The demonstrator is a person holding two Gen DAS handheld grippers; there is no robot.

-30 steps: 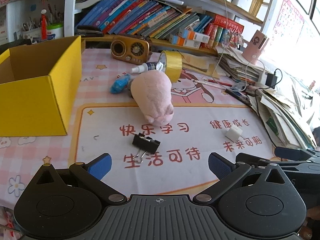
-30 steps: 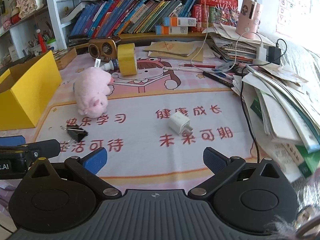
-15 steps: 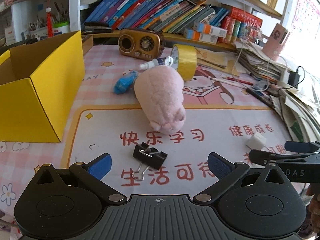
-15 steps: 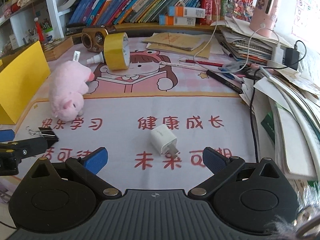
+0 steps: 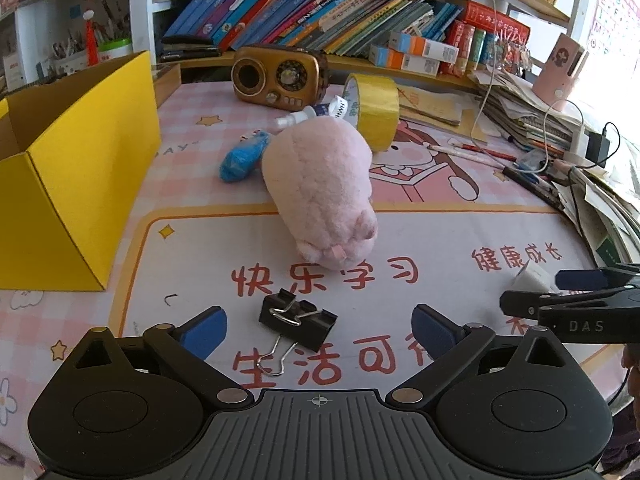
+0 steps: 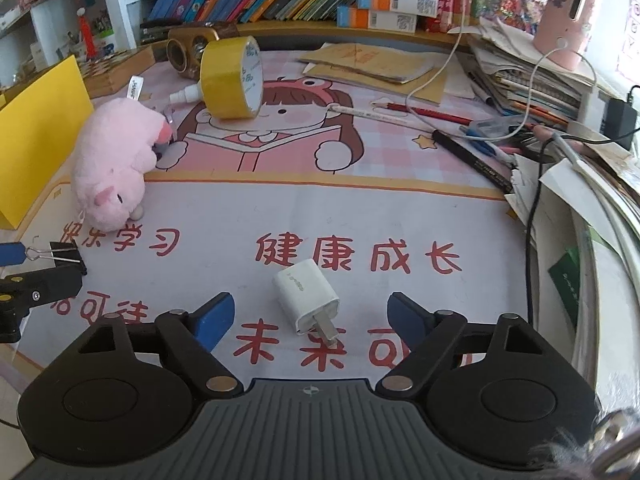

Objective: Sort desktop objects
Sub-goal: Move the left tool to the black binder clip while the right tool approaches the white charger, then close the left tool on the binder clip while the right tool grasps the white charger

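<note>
Near the desk's front edge, both grippers poised.
Right gripper (image 6: 310,314) just narrowing, still clear of charger (image 6: 306,300) between pads, prongs toward camera; left gripper (image 5: 318,326) wide around binder clip (image 5: 296,318), untouched.

Fluffy pink plush pig (image 5: 320,184); glossy white plastic charger (image 6: 306,300)

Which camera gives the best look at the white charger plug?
The right wrist view: the white charger plug lies whole and close, prongs visible. In the left wrist view it shows only partly, behind the right gripper's finger.
</note>
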